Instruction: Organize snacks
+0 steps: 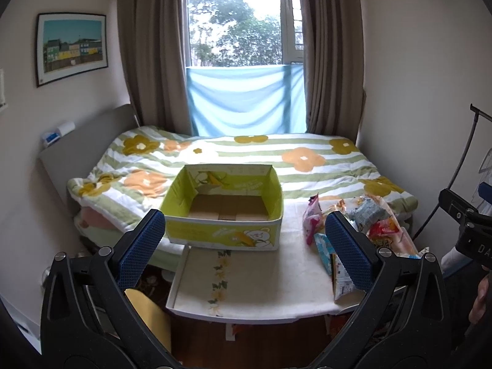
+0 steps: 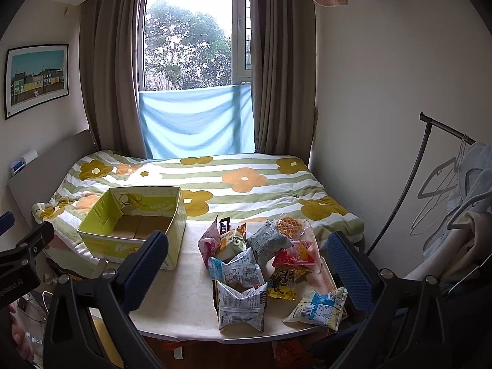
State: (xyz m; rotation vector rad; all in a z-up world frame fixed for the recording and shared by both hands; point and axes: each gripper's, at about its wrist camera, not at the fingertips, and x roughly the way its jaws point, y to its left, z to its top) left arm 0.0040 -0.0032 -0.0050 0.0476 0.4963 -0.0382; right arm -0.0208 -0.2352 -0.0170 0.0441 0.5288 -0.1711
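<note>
Reading "DA", cut off at the frame edge, in white on the black body of the right gripper (image 1: 473,233), right of the yellow-green box (image 1: 224,212). Reading "nRobot.AI", its start cut off, on the black left gripper (image 2: 15,264), left of that box. Showing only illegible print on the snack packets (image 2: 255,264).

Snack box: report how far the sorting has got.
Done: nothing yet. The green box shows only its bare cardboard bottom. In hand: nothing; the left gripper and right gripper are both open and hold nothing. Left: the whole pile of snack packets lies on the table beside the box.
</note>
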